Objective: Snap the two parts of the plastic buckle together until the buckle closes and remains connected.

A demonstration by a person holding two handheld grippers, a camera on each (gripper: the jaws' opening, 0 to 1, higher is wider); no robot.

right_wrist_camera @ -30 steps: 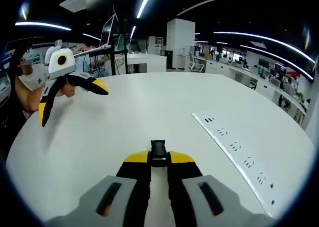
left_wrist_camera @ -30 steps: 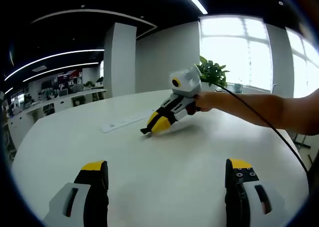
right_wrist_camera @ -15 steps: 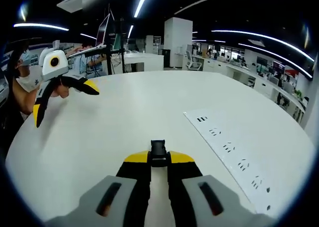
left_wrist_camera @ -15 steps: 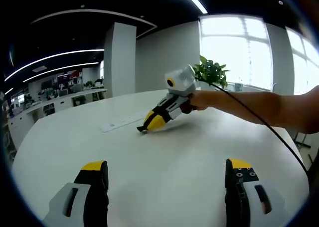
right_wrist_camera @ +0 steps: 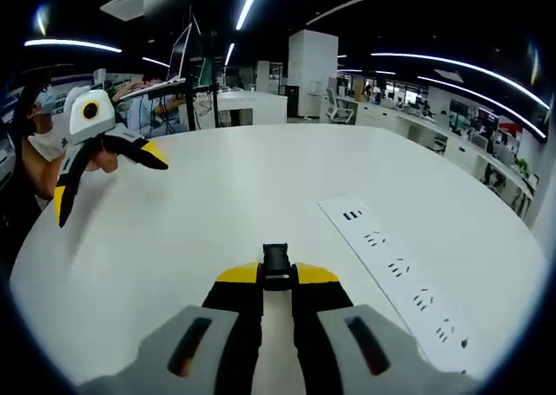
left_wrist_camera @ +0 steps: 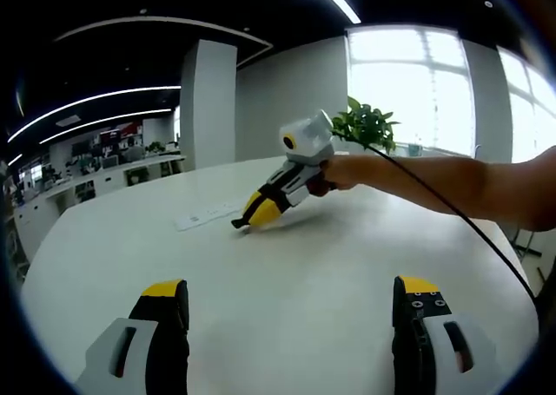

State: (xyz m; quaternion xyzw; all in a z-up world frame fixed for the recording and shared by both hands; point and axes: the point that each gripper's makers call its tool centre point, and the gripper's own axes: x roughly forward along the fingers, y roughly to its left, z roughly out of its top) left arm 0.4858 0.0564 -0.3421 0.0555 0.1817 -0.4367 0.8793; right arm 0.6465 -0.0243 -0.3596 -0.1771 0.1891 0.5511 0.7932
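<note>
Right tool (right_wrist_camera: 275, 278) pinching a small black part (right_wrist_camera: 275, 258) (perhaps buckle), left tool (left_wrist_camera: 290, 312) agape, power strip (right_wrist_camera: 395, 269) alongside

No text, brand or number can be read anywhere. The white strip (right_wrist_camera: 395, 269) to the right of the right tongs bears only small dark marks, too blurred to read.

tabletop (right_wrist_camera: 261, 187): plain white | right gripper (right_wrist_camera: 276, 278): grey body, black fingers with yellow tips | buckle part (right_wrist_camera: 275, 263): black | left gripper (right_wrist_camera: 100, 174): white body, black fingers, yellow tips | power strip (right_wrist_camera: 395, 269): white with dark sockets | plant (left_wrist_camera: 367, 126): green
</note>
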